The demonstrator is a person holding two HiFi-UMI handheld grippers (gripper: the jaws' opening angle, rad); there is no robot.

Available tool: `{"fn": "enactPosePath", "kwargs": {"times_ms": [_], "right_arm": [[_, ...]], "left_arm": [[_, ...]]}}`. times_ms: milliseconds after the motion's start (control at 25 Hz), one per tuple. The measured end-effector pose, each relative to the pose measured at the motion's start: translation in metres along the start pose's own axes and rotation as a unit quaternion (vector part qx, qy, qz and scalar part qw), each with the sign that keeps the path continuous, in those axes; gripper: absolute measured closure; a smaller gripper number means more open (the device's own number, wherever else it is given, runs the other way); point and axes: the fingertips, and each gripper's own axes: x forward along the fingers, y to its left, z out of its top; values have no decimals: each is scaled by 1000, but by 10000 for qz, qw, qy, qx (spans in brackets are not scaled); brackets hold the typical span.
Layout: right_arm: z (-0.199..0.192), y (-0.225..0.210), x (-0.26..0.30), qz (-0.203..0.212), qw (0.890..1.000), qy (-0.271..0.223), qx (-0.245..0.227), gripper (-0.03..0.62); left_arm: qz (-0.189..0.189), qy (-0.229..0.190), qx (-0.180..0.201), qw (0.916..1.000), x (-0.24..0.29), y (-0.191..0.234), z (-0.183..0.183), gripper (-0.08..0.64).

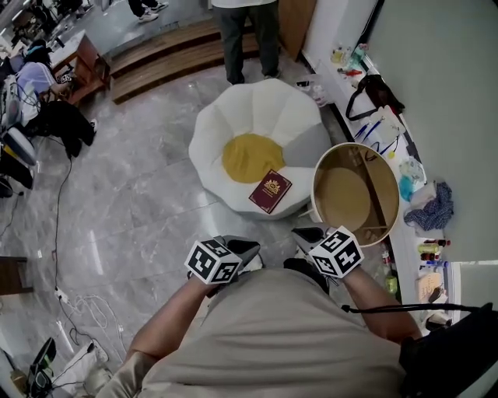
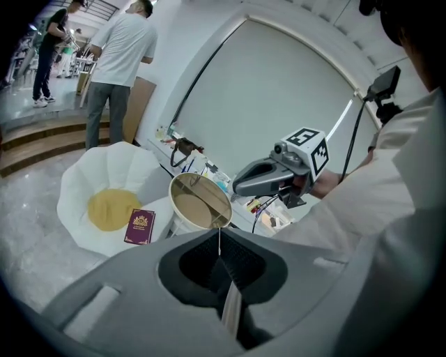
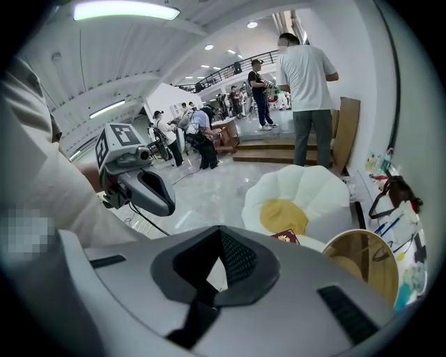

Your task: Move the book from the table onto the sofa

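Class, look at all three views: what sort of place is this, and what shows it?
Probably a big open lab or studio hall: cables trail over the polished floor, people work at desks, strip lights overhead.

right tool (image 3: 221, 237): jaws together, empty | book (image 3: 284, 238): on sofa (image 3: 306, 188) | table (image 3: 366, 268): beside sofa

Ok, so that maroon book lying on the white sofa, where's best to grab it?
Probably its near edge, coming from the front. The book lies flat near the front rim of the sofa, a corner pointing at you, so that thin edge is open to pinch; the round table crowds its right side.
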Motion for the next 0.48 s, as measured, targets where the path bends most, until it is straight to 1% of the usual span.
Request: {"fn": "enactPosePath", "kwargs": {"times_ms": [200, 480], "right_arm": [[6, 10, -1, -44, 9999, -66, -90, 580], [12, 24, 1, 25, 9998, -41, -173, 580]], "left_arm": [[28, -105, 67, 9999, -9, 2, 0, 546], [12, -186, -14, 9998, -17, -1, -2, 546]]}}
